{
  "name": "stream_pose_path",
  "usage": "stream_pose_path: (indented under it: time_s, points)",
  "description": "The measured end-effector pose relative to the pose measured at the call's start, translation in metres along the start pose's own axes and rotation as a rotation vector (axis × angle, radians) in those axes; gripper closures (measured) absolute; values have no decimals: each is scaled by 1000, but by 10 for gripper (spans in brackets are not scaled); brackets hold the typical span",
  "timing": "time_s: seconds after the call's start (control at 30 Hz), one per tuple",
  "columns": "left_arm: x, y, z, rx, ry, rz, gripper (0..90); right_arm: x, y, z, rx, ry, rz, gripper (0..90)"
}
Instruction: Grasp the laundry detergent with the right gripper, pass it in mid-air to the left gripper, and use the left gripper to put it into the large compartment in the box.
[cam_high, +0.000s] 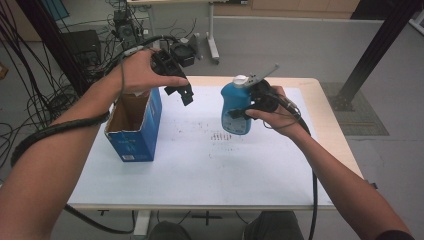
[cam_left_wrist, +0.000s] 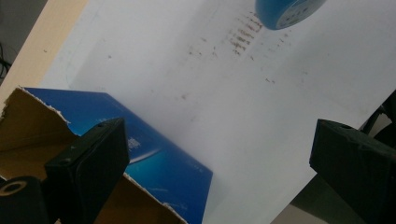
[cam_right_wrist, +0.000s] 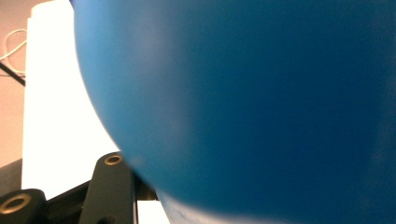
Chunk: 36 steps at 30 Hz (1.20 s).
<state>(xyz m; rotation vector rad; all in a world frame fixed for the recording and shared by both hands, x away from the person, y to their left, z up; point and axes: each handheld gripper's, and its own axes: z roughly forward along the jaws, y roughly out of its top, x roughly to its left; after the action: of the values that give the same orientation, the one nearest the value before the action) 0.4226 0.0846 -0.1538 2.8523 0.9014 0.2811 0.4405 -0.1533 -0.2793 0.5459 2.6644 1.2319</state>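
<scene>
The right tool (cam_high: 250, 107), wrist bent inward, is clamped on a blue bottle (cam_high: 236, 107) held upright above the surface (cam_high: 200, 165). The left tool (cam_high: 182, 90), jaws apart, angles down beside the open box (cam_high: 134, 125).

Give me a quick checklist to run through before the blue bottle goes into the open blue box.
1. Grip: the right gripper is shut on the blue bottle, which is off the table. Ok.
2. Cap: the white cap sits on top of the bottle; whether it is tight, cannot tell.
3. Box: the blue box stands upright, with its torn top open. Ok.
4. Inside of the box: the brown inner wall shows, the bottom is hidden. Cannot tell.
5. Left gripper: open, holding nothing, above the box's right edge, so it may block the way in. Not ok.
6. Path: bare white table between bottle and box. Ok.
</scene>
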Motion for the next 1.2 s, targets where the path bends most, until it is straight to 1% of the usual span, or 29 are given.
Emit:
stream_pose_path:
  time_s: [0.07,0.1,0.13,0.2,0.23,0.3,0.33,0.4,0.43,0.5,0.53,0.6,0.63,0.67,0.7,0.73,0.77,0.8,0.87,0.97,1.0,1.03,1.1,1.17,1.2]
  points:
    - [-1,0,-7,5,-5,25,55,3,9,6,-7,20,-22,438]
    - [-1,0,-7,5,-5,25,55,3,9,6,-7,20,-22,438]
    - [-3,0,-10,7,-8,38,54,7,17,12,-12,44,-41,437]
    - [-4,0,-12,6,-11,45,51,11,24,17,-22,65,-64,437]
    - [-6,1,-15,7,-15,58,51,14,28,19,-33,79,-79,437]
    - [-7,1,-16,6,-17,61,52,18,34,25,-37,106,-92,437]
    - [-10,2,-19,9,-27,68,52,21,36,28,-38,118,-103,437]
    - [-12,3,-19,7,-30,72,55,26,40,35,-34,139,-125,437]
    - [-14,3,-20,16,-40,90,60,28,41,39,-32,151,-132,437]
    - [-16,4,-20,21,-42,97,61,32,43,45,-34,171,-147,437]
    - [-18,4,-19,34,-42,110,60,34,44,47,-34,178,-154,437]
    - [-19,5,-19,43,-46,113,62,36,44,50,-35,187,-163,438]
    - [-21,5,-17,49,-55,122,62,40,46,54,-45,213,-187,438]
    - [-23,5,-16,53,-62,129,62,43,47,56,-52,229,-201,438]
    - [-23,5,-16,53,-62,129,63,43,47,56,-52,229,-201,438]
    - [-23,5,-15,52,-68,132,63,48,49,59,-64,264,-213,437]
    - [-25,5,-13,65,-78,140,63,50,50,60,-69,276,-223,437]
    - [-25,5,-13,65,-78,140,63,52,51,61,-72,287,-231,437]
    - [-28,4,-12,75,-120,148,62,56,52,63,-79,312,-241,437]
    - [-29,3,-11,84,-125,153,62,61,53,64,-80,351,-255,437]
    - [-30,3,-10,98,-125,160,61,62,54,64,-80,360,-261,437]
    - [-30,3,-10,98,-125,160,61,64,54,64,-82,369,-267,437]
    - [-31,3,-9,99,-130,162,59,65,54,64,-82,373,-269,436]
    - [-32,4,-8,106,-138,172,45,67,55,63,-83,372,-278,437]
    - [-33,3,-7,100,-147,178,45,68,56,62,-83,373,-279,437]
